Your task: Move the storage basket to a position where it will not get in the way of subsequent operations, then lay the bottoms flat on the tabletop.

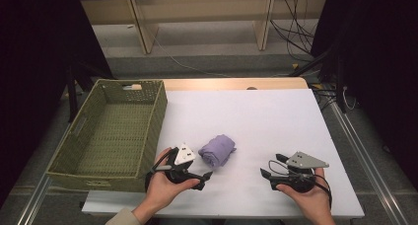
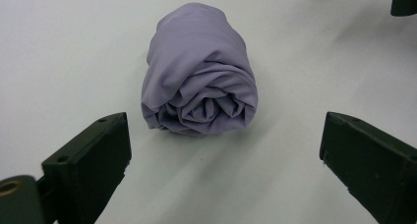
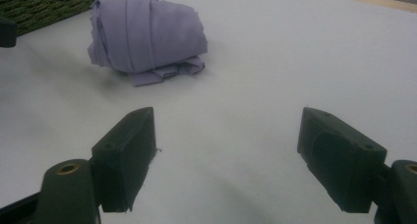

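A: Cloth roll, purple, lies on the white tabletop near the front edge, a bit left of middle, just right of the woven basket. Basket sits at the left edge, nothing in it that I can see.

B: Grippers?

A: Left gripper is held low just beside the roll, on its front-left side, not touching. In the left gripper view its fingers stand wide apart, nothing between them, spiral end of the roll straight ahead. Right gripper is near the front edge, right of middle, well apart from the roll. Fingers wide too, empty.

B: How will it handle?

A: Soft and light, I'd guess. It'll squash under a pinch. Loose flap at the bottom on one side, so it may unroll if lifted by an edge.

B: Where to grab?

A: Across the middle of the roll, squeezing several layers together, not the flap.
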A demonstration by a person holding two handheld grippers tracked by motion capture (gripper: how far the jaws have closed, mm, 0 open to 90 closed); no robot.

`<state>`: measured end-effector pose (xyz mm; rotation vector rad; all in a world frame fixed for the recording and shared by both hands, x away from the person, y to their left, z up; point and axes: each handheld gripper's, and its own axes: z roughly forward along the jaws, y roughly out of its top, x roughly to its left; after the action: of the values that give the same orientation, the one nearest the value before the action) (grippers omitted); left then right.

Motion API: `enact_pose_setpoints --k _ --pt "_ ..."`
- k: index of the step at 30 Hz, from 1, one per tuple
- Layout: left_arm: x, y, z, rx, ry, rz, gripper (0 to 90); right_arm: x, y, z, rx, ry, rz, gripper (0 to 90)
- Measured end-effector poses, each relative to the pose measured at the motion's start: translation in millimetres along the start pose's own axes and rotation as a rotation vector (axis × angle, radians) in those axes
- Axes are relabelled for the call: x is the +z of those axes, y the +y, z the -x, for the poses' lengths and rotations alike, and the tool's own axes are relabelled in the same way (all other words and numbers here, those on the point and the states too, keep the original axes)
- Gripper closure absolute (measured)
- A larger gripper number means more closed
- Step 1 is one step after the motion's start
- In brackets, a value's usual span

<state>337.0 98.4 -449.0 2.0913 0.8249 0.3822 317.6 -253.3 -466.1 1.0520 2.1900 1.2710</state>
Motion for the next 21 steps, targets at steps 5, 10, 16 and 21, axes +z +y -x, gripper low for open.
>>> enact_pose_setpoints --k 5,10,16,21 --pt "-0.5 -0.5 -0.7 -0.002 0.002 0.0 6.4 0.5 0.0 -0.2 -0.004 0.0 0.002 23.3" --pt "0.1 -0.6 0.4 0.0 -0.001 -0.002 7.1 0.1 0.1 0.0 -0.004 -0.001 -0.003 23.3" --pt "1.6 -1.4 1.5 0.003 -0.003 -0.004 7.9 0.2 0.4 -0.1 -0.005 -0.001 -0.001 23.3" --pt "0.9 -1.5 3.7 0.008 -0.007 0.005 15.8 2.8 1.0 -1.2 -0.015 -0.003 -0.006 23.4"
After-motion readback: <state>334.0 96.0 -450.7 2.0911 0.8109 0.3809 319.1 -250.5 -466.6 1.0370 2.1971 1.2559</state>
